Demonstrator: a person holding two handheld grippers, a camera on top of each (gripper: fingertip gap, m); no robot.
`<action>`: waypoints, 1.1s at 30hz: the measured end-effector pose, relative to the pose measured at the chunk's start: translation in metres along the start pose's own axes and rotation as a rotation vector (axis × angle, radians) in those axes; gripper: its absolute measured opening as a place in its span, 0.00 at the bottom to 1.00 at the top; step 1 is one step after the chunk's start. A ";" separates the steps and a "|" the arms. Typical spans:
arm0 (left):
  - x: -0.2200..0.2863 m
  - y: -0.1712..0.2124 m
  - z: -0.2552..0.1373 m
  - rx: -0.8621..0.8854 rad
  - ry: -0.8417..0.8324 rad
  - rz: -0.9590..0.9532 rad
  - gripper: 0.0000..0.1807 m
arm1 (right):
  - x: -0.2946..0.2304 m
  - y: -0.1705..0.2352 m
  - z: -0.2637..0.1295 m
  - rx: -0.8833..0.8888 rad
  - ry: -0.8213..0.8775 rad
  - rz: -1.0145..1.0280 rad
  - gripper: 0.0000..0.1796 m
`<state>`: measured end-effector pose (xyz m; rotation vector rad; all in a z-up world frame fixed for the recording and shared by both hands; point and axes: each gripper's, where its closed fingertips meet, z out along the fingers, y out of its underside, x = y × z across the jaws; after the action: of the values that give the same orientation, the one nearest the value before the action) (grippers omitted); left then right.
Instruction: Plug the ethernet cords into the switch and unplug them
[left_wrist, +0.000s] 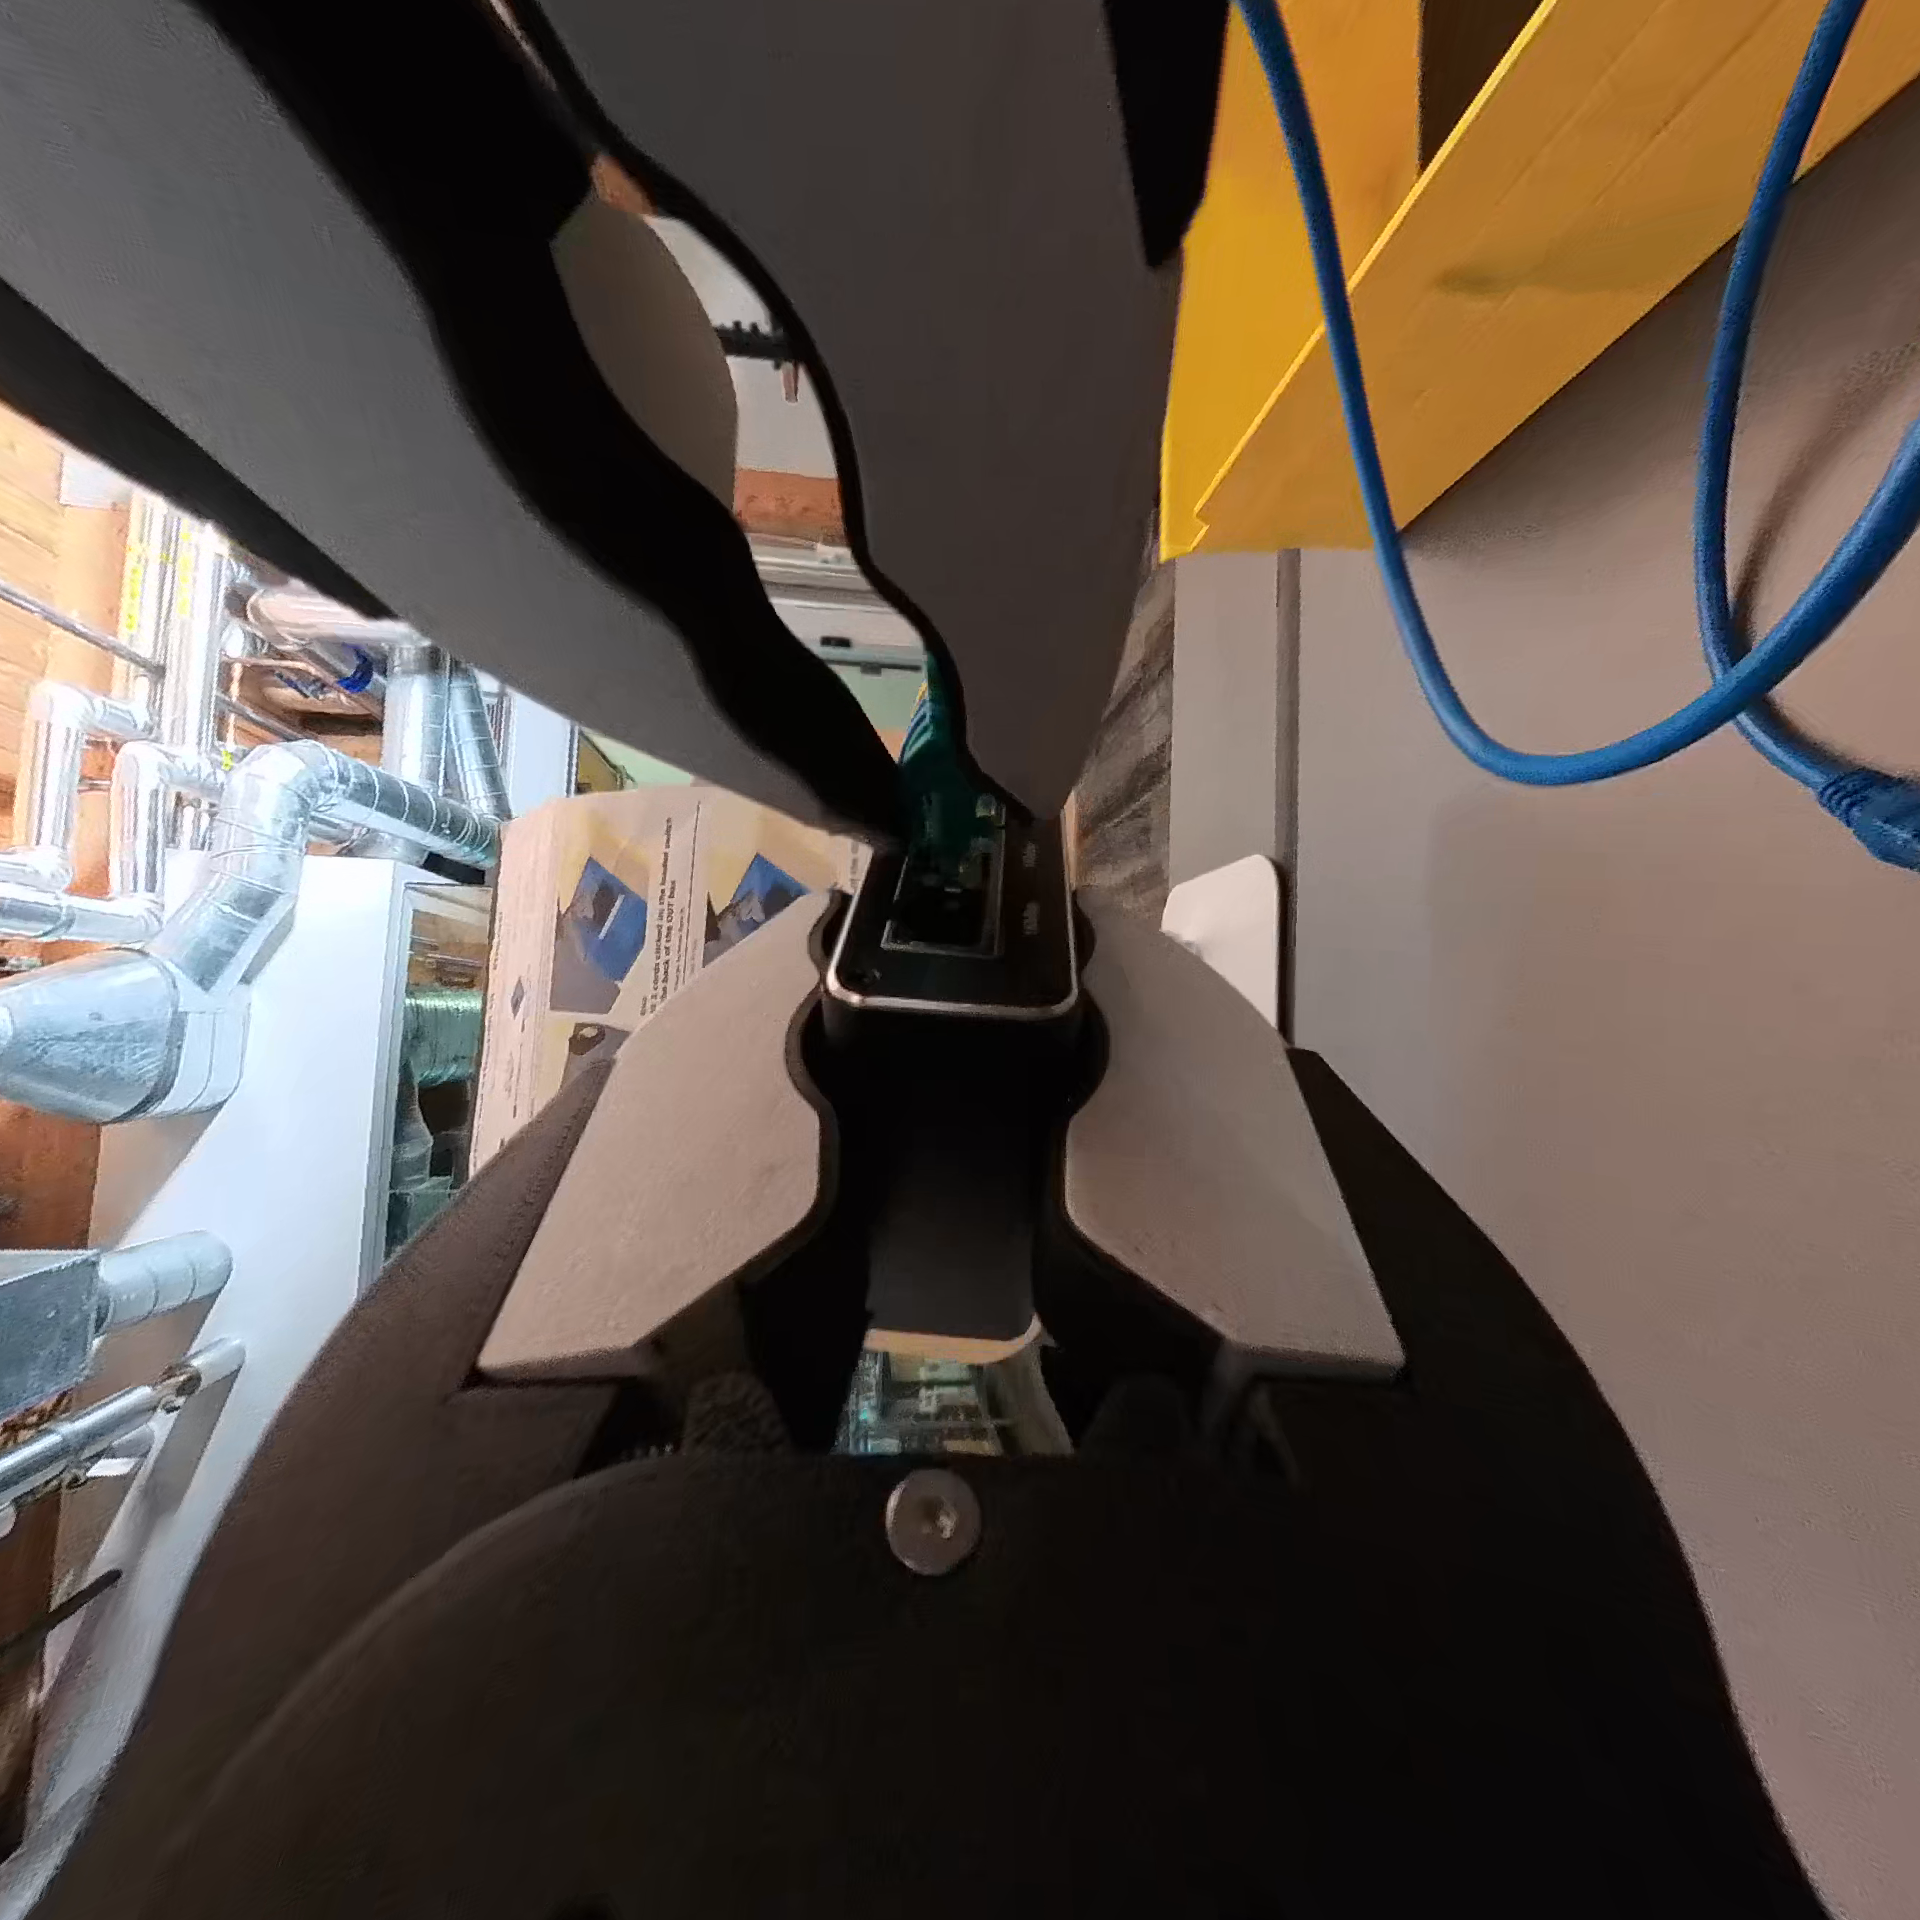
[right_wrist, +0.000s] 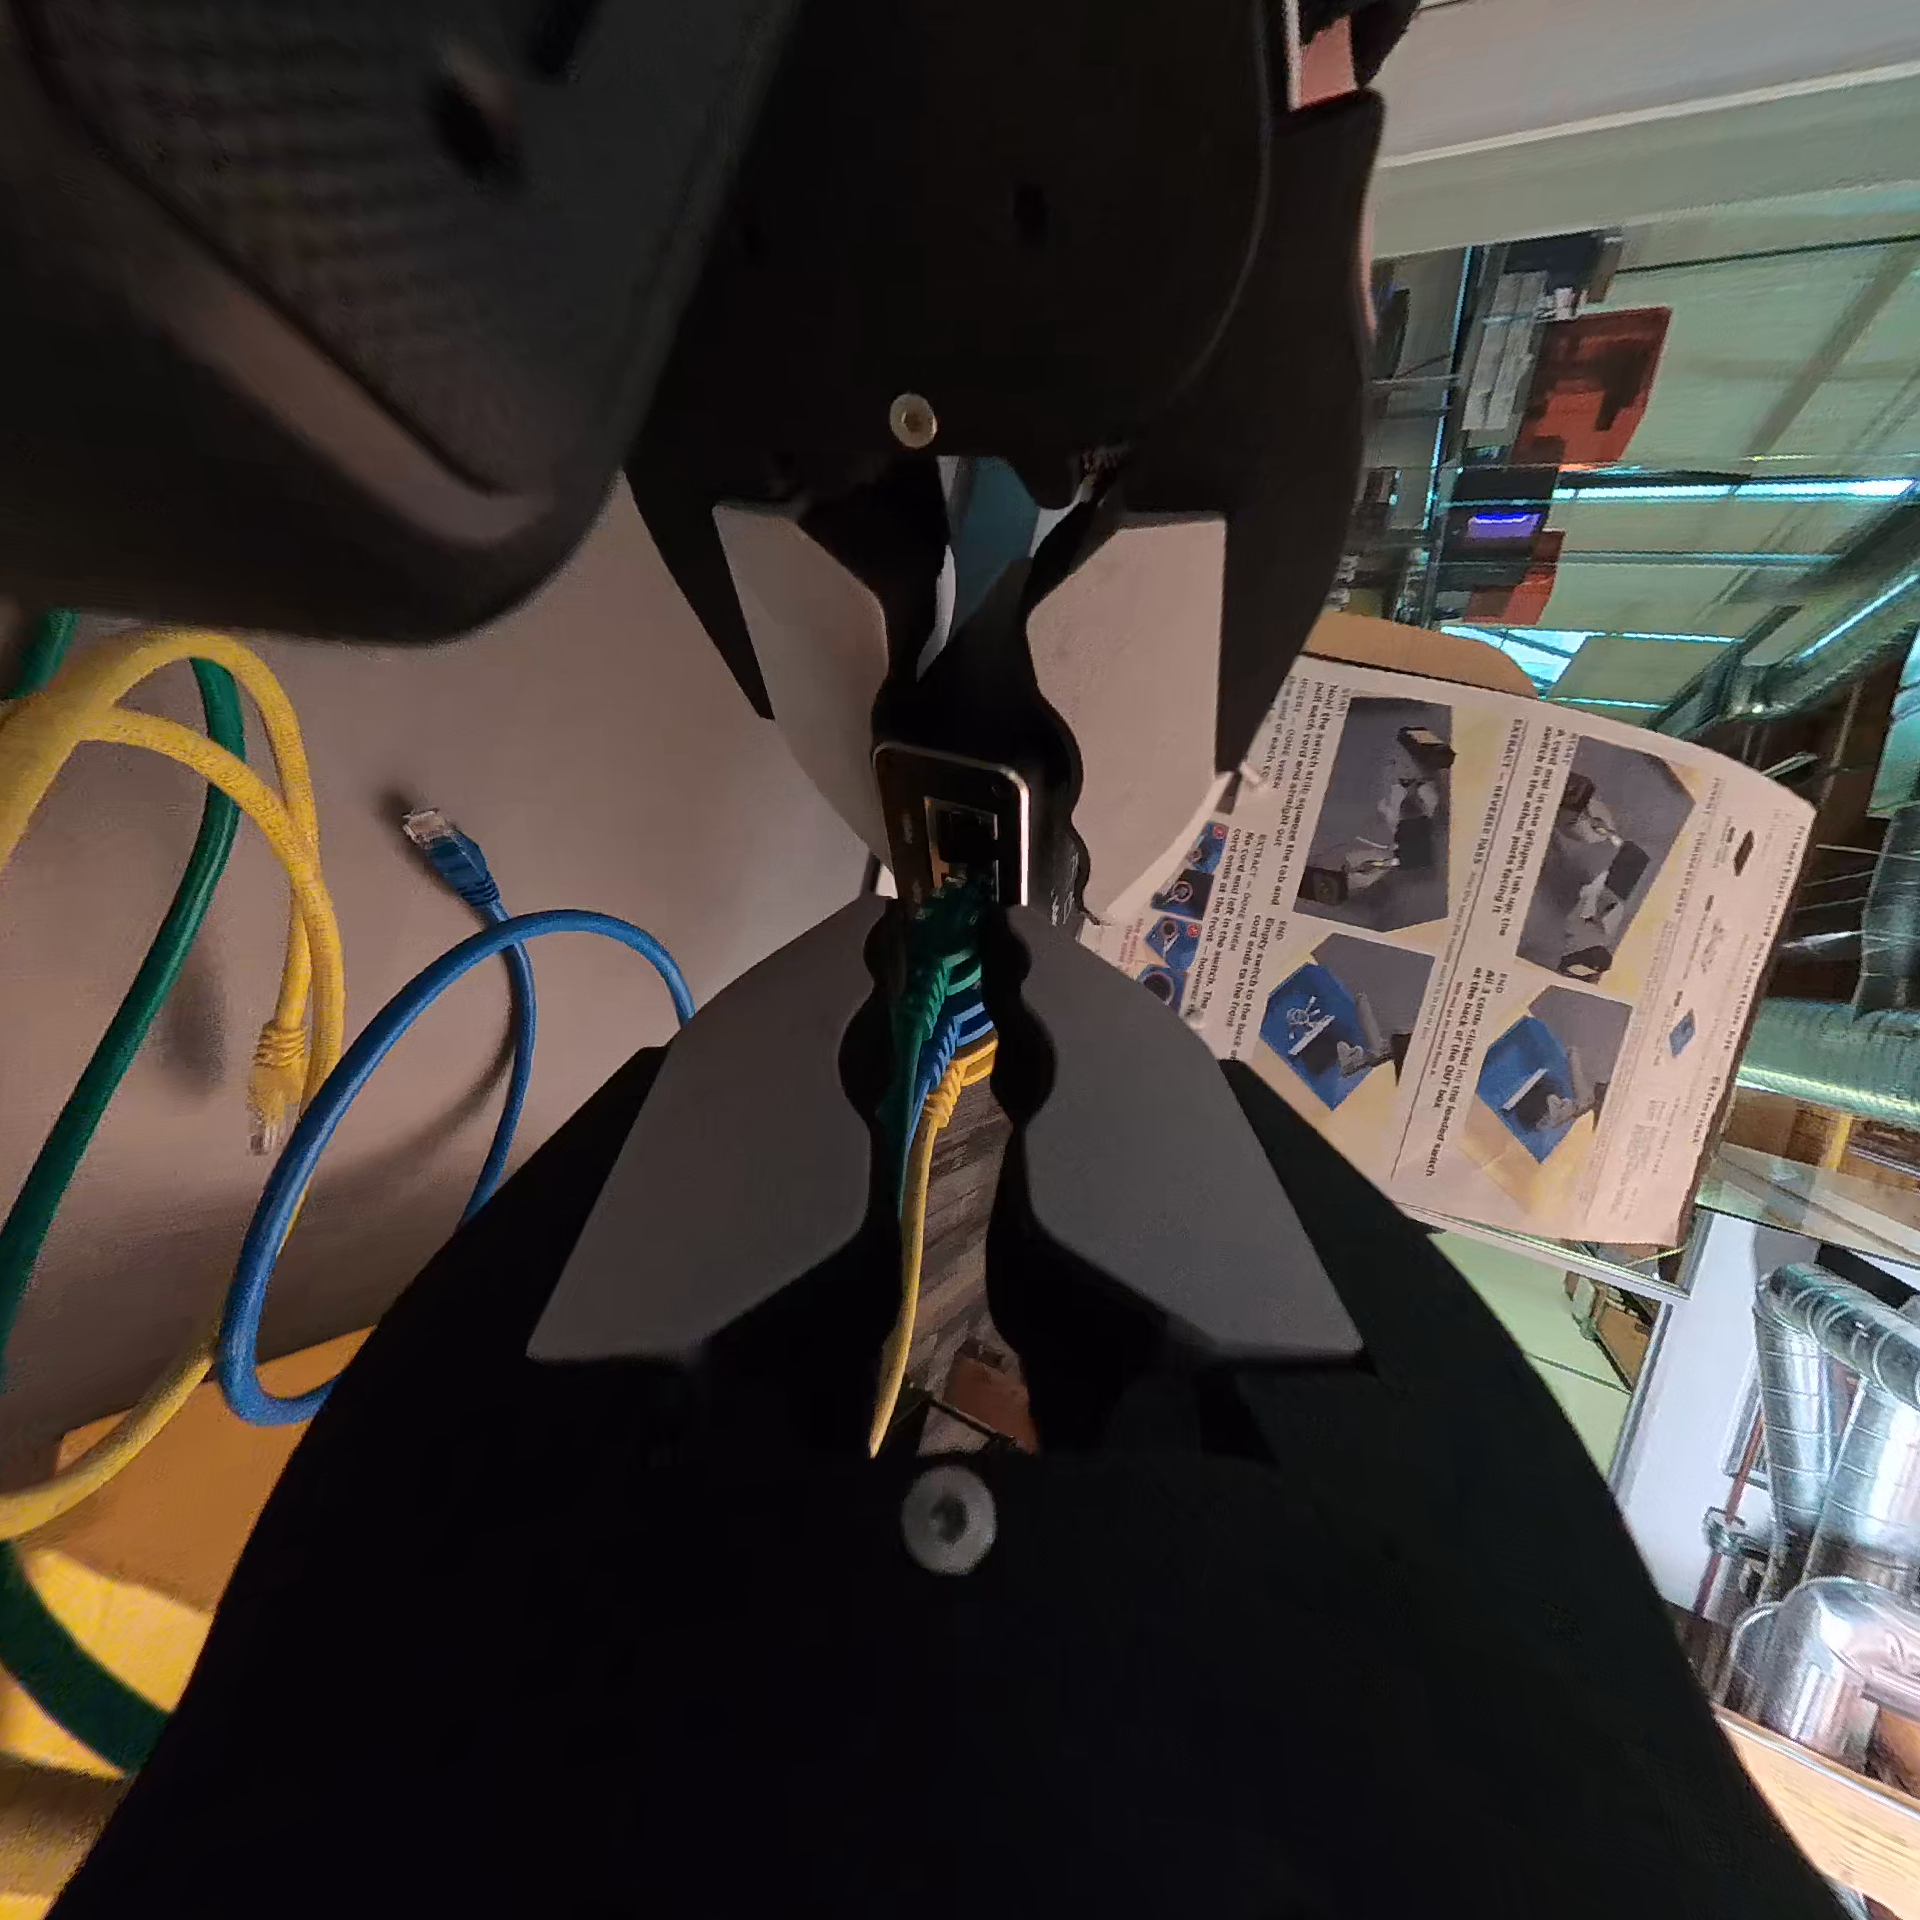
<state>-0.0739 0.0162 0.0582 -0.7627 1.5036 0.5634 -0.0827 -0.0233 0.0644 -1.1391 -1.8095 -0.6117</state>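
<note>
The left gripper sits nearest the lens in its own view, its pale fingers closed around the black switch, port face pointing away. Opposite, the right gripper pinches a green plug at the lowest port, the jaws nearly together; blue and yellow boots show in the same gap, though whether they are gripped I cannot tell. The switch looks small, rigid and light, best held by its flat sides as here. The plug is hard plastic with a fragile latch tab, so hold the boot, not the limp cord. A loose blue cord, yellow cord and green cord lie on the grey table, beside a printed instruction sheet.
</note>
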 end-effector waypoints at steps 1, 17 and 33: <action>0.002 -0.002 0.001 0.010 0.005 -0.002 0.21 | -0.002 0.001 -0.001 -0.002 -0.012 0.001 0.08; -0.039 0.047 -0.025 -0.138 -0.049 -0.060 0.21 | -0.041 -0.021 -0.015 0.121 -0.086 0.078 0.08; 0.019 0.035 0.016 -0.136 0.087 -0.002 0.21 | -0.061 0.010 -0.002 0.222 -0.099 0.515 0.12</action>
<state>-0.0887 0.0485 0.0350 -0.9037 1.5552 0.6428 -0.0613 -0.0475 0.0114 -1.4247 -1.5264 -0.0529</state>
